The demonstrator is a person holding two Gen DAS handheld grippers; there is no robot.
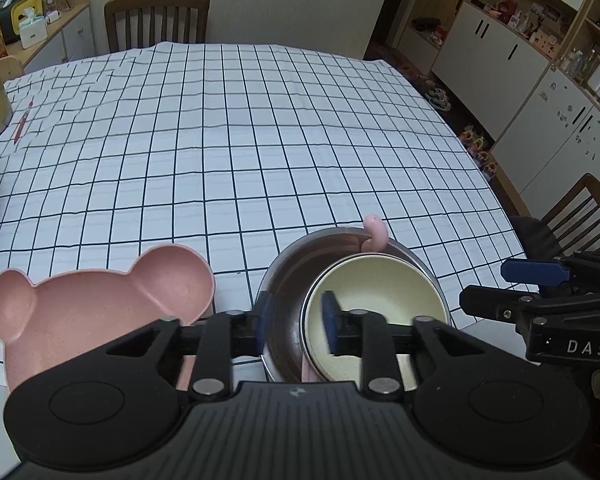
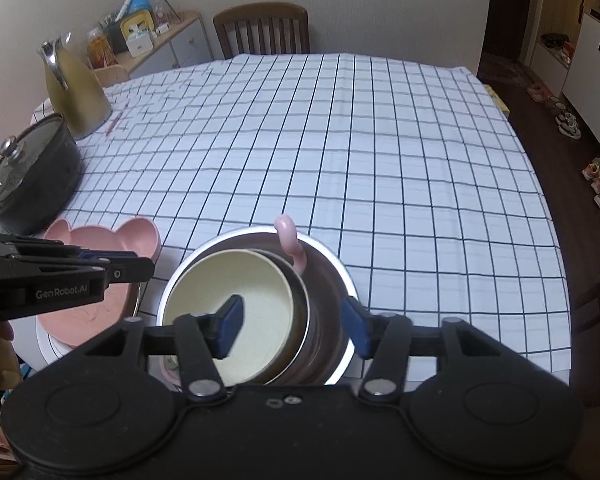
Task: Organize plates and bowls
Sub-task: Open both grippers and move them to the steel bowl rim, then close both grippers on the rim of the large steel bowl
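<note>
Near the front edge of the checked tablecloth (image 1: 236, 128), a cream bowl (image 1: 374, 304) sits tilted inside a larger steel bowl (image 1: 284, 280), with a pink curved handle (image 1: 376, 234) poking up at the far rim. A pink bear-shaped plate (image 1: 100, 300) lies just beside them (to the left). The left gripper (image 1: 296, 324) and right gripper (image 2: 296, 328) hang above the nested bowls, fingers apart, gripping nothing.

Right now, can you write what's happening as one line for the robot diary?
stage: cream bowl nested in steel bowl | left gripper: open, over bowls | right gripper: open, over bowls | pink bear plate: beside
</note>
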